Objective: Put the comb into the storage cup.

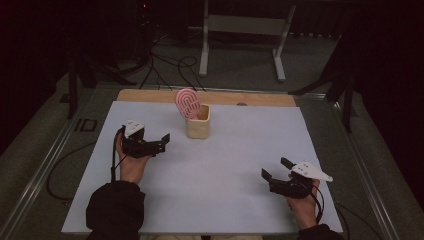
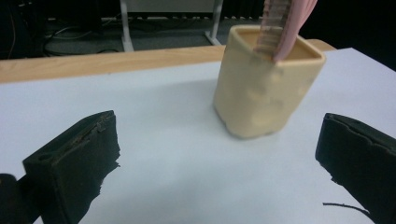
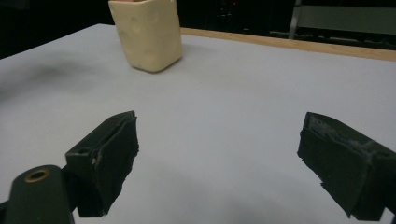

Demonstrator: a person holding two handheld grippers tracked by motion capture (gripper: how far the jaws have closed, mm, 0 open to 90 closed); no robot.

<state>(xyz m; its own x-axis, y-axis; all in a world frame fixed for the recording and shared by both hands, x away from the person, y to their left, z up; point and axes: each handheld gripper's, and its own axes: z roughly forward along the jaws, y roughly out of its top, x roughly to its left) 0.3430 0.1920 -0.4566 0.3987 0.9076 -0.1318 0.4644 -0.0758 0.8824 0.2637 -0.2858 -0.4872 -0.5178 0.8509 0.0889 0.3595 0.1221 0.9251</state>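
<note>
Dark room, white worktop (image 1: pixel 210 165), one cream cup (image 1: pixel 198 121) standing upright near the far edge with a pink looped paddle (image 1: pixel 188 102) propped inside.

Leaning on the cup's rim and poking well above it, that pink paddle, probably so as to offer an easy top end to pinch. Seen close in the left gripper view: cup (image 2: pixel 264 88) dead ahead, paddle (image 2: pixel 285 25) tilted against the near wall. Left gripper (image 1: pixel 159 142) nearest, just beside the cup and aimed at it, jaws spread wide and holding nothing, looking set for a reach. Right gripper (image 1: pixel 274 169) well apart near the front right corner, jaws likewise spread and empty, cup (image 3: pixel 148 35) far off in its own view, apparently parked out of the way.
</note>
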